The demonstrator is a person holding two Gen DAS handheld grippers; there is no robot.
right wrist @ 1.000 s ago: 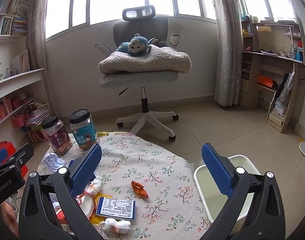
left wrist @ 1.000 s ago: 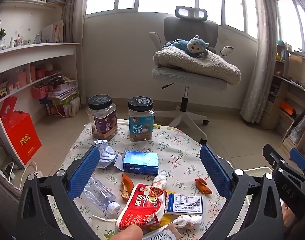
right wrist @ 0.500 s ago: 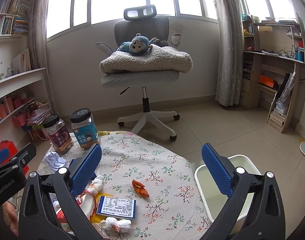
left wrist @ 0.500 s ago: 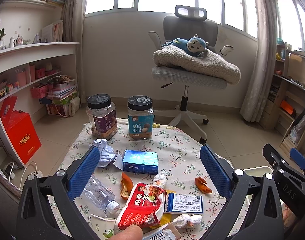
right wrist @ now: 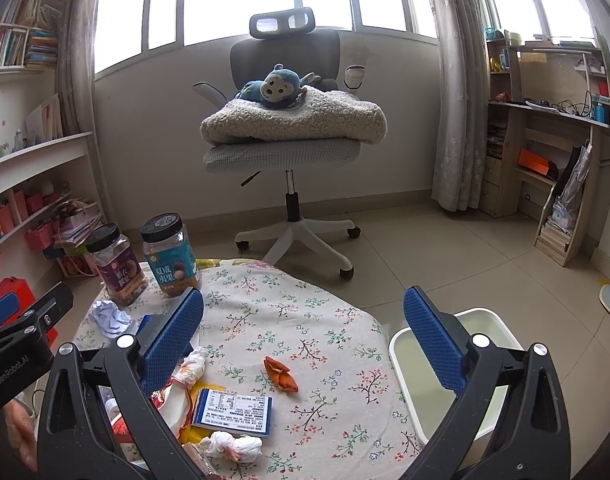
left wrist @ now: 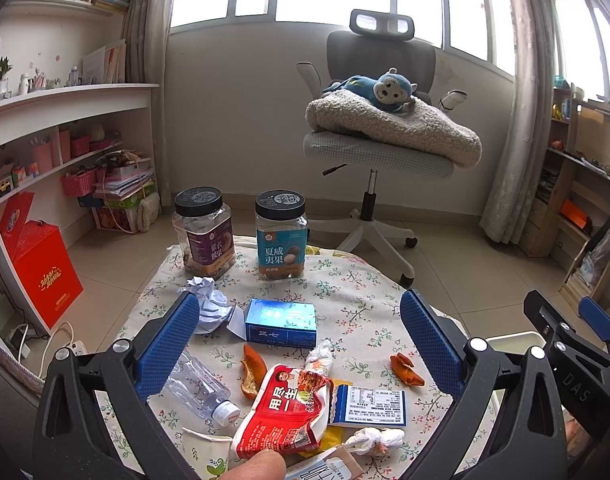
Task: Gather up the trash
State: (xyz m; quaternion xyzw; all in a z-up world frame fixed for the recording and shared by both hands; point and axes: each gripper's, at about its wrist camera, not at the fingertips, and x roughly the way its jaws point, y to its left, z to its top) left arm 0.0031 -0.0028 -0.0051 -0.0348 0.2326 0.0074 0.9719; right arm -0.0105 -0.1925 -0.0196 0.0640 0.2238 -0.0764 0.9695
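Note:
Trash lies on a round table with a floral cloth (left wrist: 345,280): a red snack wrapper (left wrist: 285,412), a crushed clear bottle (left wrist: 197,388), a blue box (left wrist: 281,322), crumpled paper (left wrist: 207,304), orange peels (left wrist: 405,368), a blue-edged label packet (right wrist: 235,406) and a tissue wad (right wrist: 233,446). My left gripper (left wrist: 297,340) is open and empty above the trash. My right gripper (right wrist: 305,340) is open and empty over the table's right part, next to a white bin (right wrist: 493,360).
Two black-lidded jars (left wrist: 203,232) (left wrist: 281,236) stand at the table's far edge. An office chair (right wrist: 293,148) with a blanket and a blue plush monkey stands behind. Shelves line the left wall, a red box (left wrist: 41,264) on the floor.
Both grippers have shifted very slightly; the view has barely changed. Both stay open and empty.

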